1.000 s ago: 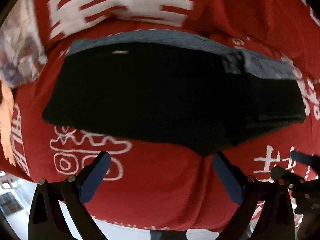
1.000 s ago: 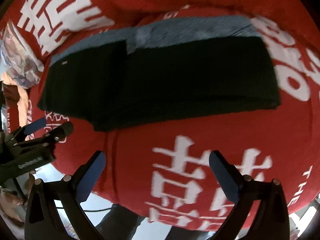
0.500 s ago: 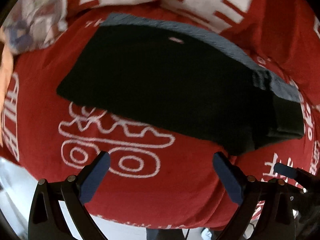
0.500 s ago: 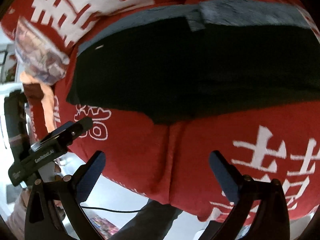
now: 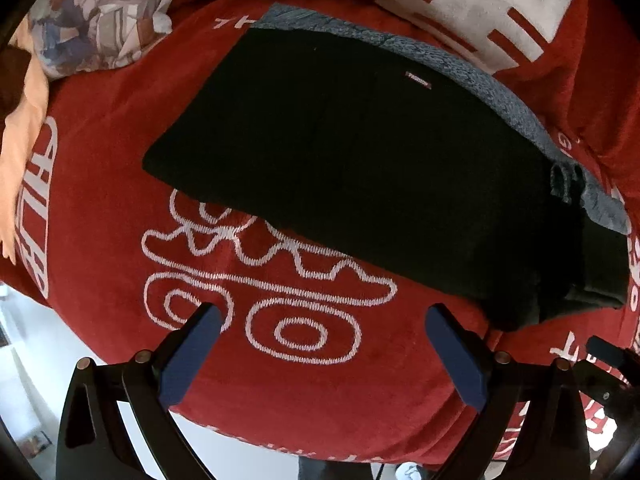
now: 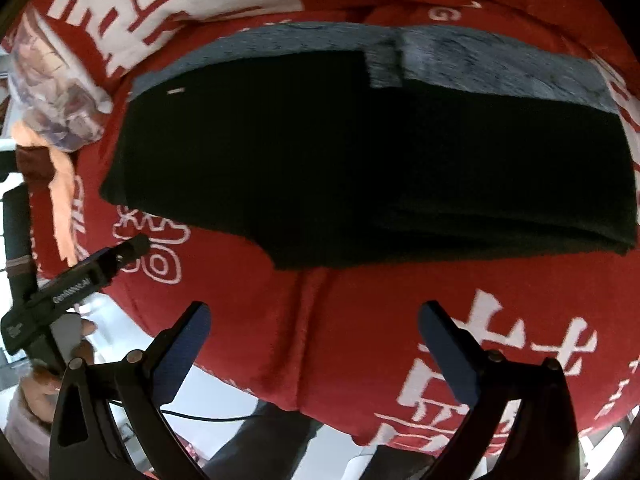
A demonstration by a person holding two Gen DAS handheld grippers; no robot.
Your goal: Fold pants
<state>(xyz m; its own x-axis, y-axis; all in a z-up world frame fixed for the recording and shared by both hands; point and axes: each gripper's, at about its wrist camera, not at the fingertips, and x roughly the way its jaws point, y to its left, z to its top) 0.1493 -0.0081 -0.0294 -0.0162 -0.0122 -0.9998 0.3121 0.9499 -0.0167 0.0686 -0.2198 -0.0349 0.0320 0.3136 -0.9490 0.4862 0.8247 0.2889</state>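
Having been swung leftward within the last second, the left gripper [image 5: 322, 354] is held spread and empty over the red blanket [image 5: 100, 200]; the right gripper [image 6: 314, 346] likewise. The black pants [image 5: 360, 168] lie flat, seemingly awaiting another fold.

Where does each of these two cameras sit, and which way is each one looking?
Left wrist: sits on the left gripper, looking forward and down at black pants on a red blanket; its blue fingers show, spread.
Right wrist: sits on the right gripper, facing the same pants; its own fingers show, and the left gripper at its left edge.
Shared: pants, blanket, patterned pillow.
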